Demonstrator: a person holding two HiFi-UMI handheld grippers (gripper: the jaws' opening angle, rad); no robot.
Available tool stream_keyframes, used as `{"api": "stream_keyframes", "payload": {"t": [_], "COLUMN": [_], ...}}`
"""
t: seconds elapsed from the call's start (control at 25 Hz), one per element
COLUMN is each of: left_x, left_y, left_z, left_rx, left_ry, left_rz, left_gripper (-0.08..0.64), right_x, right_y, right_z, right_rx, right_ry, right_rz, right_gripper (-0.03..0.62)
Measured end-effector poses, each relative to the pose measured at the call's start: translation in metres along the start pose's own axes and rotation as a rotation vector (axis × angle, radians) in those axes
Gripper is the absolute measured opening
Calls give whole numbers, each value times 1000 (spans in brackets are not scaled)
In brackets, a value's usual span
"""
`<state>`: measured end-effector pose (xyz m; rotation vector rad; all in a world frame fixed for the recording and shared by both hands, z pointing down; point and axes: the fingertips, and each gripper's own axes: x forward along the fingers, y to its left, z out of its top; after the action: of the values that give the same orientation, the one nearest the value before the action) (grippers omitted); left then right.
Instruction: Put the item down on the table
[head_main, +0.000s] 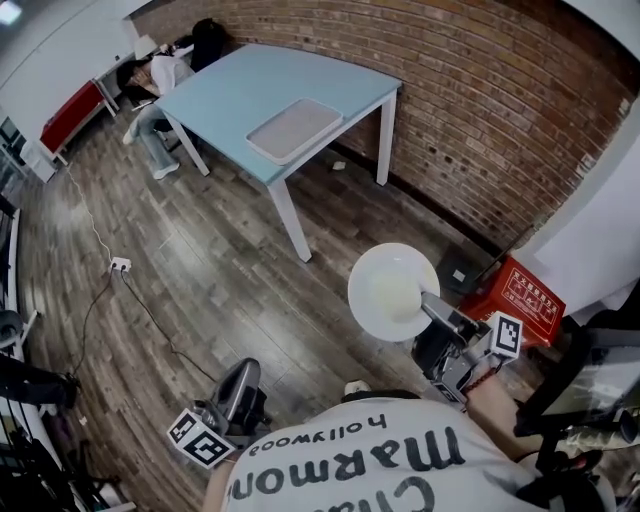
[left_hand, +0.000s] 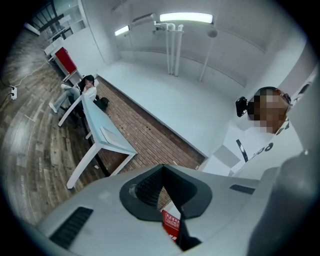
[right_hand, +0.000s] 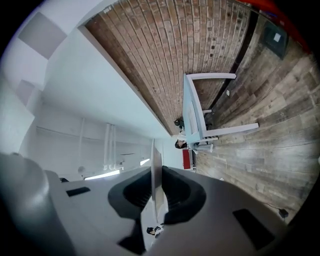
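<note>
Jaws of the right gripper (head_main: 428, 300) are pinching the edge of a white plate (head_main: 393, 292). The plate is hanging in the air over the wood floor (head_main: 200, 270), well apart from the blue table (head_main: 240, 85). A gray tray (head_main: 295, 130) is lying on that table. The left gripper (head_main: 240, 382) is hanging low with its jaws pressed together, holding nothing. A red box (head_main: 525, 300) is sitting on the floor near the right gripper.
</note>
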<state>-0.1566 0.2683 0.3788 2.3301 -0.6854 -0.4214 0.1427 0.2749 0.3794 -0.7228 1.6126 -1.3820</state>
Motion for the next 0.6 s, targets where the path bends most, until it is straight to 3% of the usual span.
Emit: {"api": "stream_keyframes", "payload": {"t": [0.32, 0.6], "left_x": [40, 45], "left_y": [25, 39], "left_z": [9, 14], "left_rx": [4, -3], "left_ry": [-19, -43], "left_rz": [47, 92], "left_gripper": [6, 6], "right_x": [41, 57], "right_y": [-11, -25], "right_z": [46, 68], "right_rx": [4, 23], "right_ry": [39, 29], "right_rz": [8, -15], "right_gripper": [38, 38]}}
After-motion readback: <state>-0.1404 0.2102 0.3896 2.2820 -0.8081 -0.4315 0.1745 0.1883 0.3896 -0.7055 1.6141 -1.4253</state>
